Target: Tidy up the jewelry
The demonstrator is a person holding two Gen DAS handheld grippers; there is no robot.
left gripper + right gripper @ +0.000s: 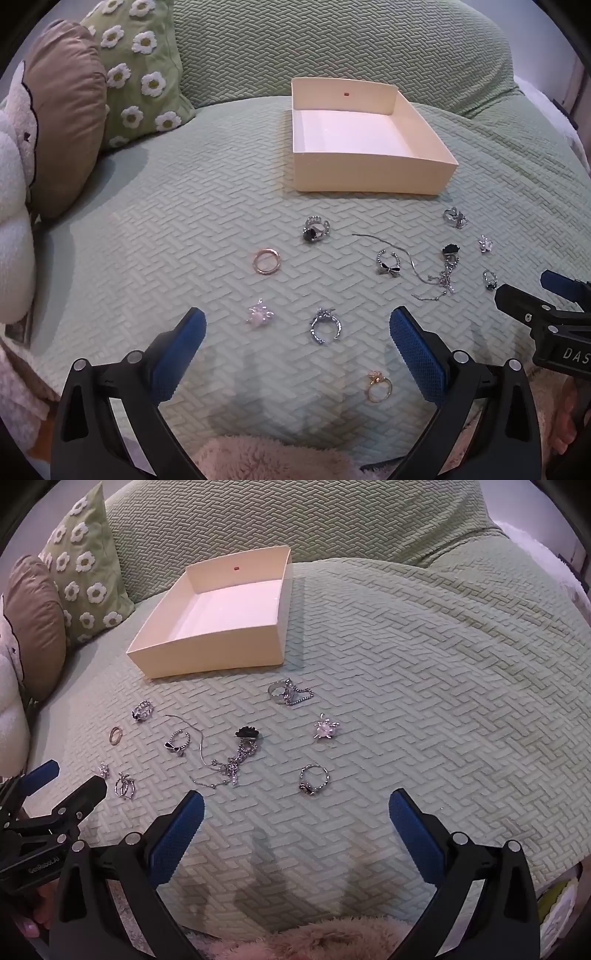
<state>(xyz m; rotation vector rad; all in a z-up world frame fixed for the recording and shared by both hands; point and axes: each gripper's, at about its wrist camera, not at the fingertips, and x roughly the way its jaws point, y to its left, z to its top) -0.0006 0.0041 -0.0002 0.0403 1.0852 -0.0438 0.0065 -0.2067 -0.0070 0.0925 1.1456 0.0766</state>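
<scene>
Currently, both grippers hover with jaws wide apart and nothing held above scattered jewelry on the green cushion (166, 221).

I read the left gripper (297, 325) spread wide over a silver open ring (325, 325), with a pink flower ring (258, 314) toward the cushion's left edge and a gold ring (378, 385) nearer its front edge. I read the right gripper (295, 805) equally wide, just short of a dark-stone ring (313, 779). A tangled chain (229, 764) lies mid-cushion beside a bow ring (177, 742); a rose-gold band (266, 261) sits left of it. The cream box (369, 173) stands toward the cushion's back edge, apart from every piece; I see only a small red mark on its inner wall.
</scene>
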